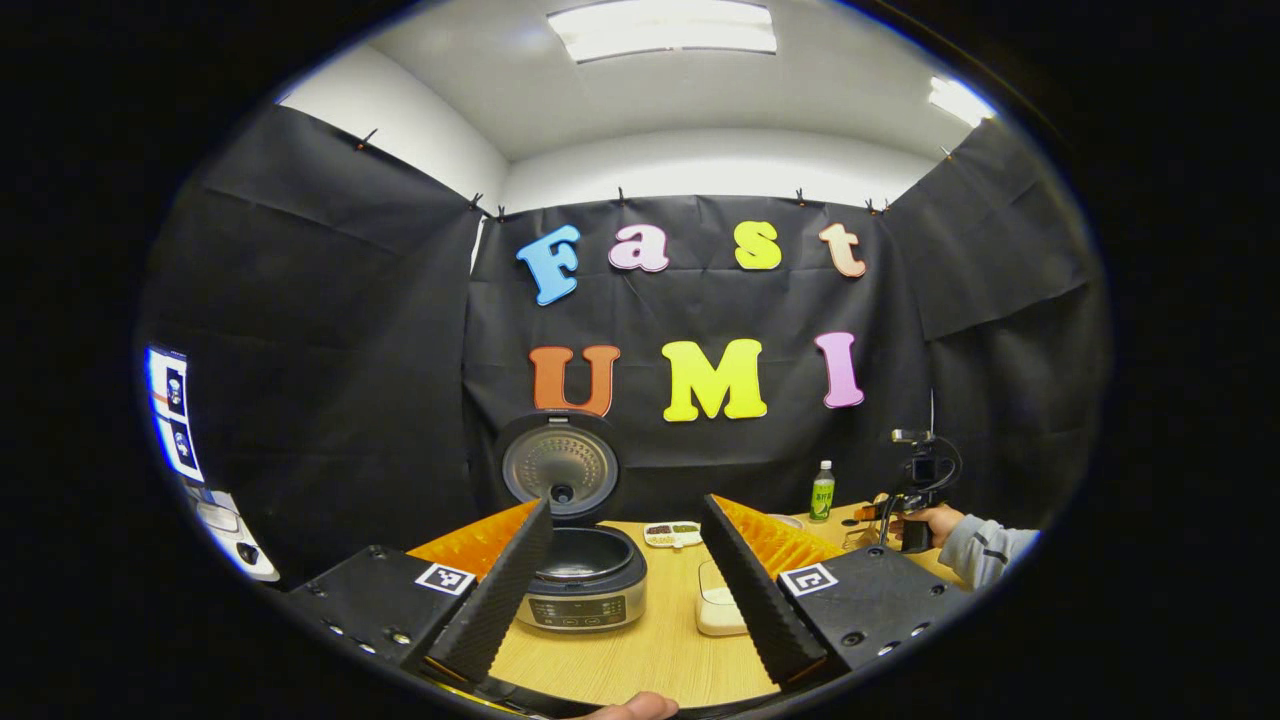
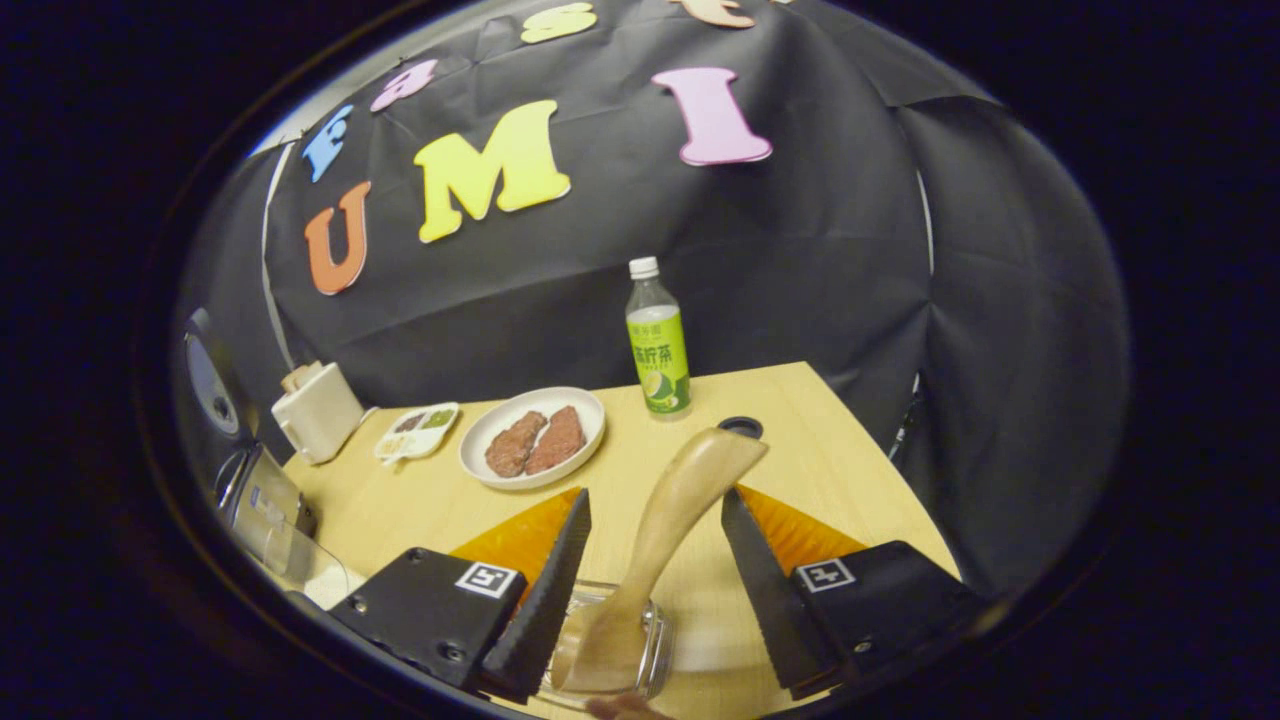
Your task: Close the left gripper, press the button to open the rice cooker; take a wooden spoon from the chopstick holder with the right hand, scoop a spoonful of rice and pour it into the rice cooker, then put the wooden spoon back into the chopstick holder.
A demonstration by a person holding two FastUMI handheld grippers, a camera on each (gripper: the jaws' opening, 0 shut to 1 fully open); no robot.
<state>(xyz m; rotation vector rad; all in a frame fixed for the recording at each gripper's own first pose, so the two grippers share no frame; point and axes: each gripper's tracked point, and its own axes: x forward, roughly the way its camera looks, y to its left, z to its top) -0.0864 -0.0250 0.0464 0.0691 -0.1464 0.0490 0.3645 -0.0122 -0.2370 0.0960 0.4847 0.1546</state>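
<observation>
I've got the rice cooker (image 1: 585,570), a round silver-and-dark body w/ front panel, already open: lid stands upright behind the inner pot. So the button step reads as done; step in hand, I judge, is taking the spoon w/ the right hand.

Left gripper (image 1: 628,585) hangs spread wide over the light wooden table (image 1: 650,650), pinching nothing, cooker between and beyond its fingers. Just right of the cooker sits a pale rectangular container (image 1: 718,605), prob. the rice, though I can't confirm contents. Farther right I see the other gripper in a hand w/ a grey sleeve (image 1: 985,550).

Right gripper (image 2: 650,590) is also spread apart, not yet on anything. The pale wooden spoon (image 2: 665,530) leans up between its fingers, lower end sitting in a clear glass holder (image 2: 655,635) at the near table edge, handle tilted toward the right finger. No contact w/ either finger as far as I can tell.

To do it well: I'd centre the shaft between the pads, grip partway up, above the glass rim, so fingers don't knock the holder. Squeeze firmly; smooth wood may slip or swivel. Lift along the spoon's own lean, not sideways, else the glass could tip.

Beyond: white plate w/ two brown patties (image 2: 533,437), green-label bottle (image 2: 657,345), well clear of the path.
</observation>
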